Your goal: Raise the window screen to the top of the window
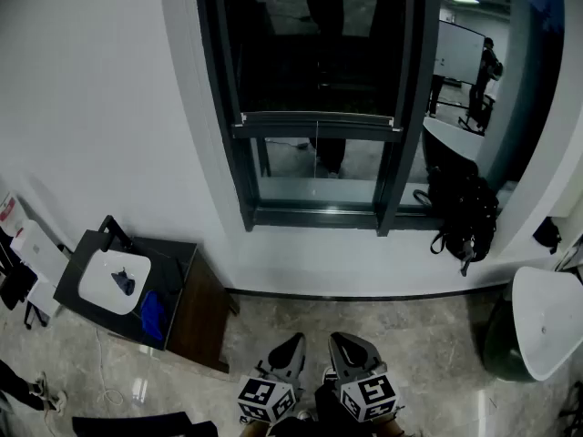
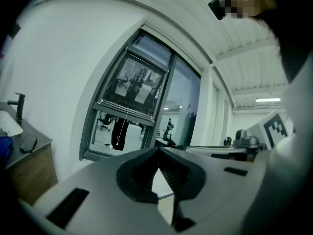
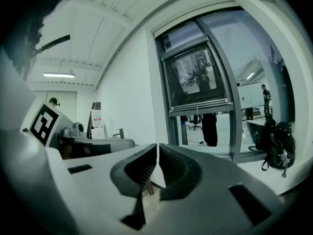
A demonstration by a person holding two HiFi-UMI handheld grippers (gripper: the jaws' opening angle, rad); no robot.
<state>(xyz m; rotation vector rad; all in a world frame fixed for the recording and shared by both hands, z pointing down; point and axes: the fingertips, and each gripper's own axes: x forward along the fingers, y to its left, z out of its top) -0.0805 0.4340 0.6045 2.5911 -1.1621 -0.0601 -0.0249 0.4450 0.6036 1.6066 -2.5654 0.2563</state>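
Observation:
The window has a dark frame set in a white wall. Its screen's bottom bar hangs about two-thirds of the way down, with a thin pull cord dangling below it. The same bar shows in the left gripper view, and the bar in the right gripper view. My left gripper and right gripper sit side by side low in the head view, well short of the window. Both are shut with nothing between the jaws: left gripper, right gripper.
A dark cabinet with a white sink and a black tap stands at the left wall. A black backpack rests on the sill at the right. A white round basin is at the far right. The floor is polished stone.

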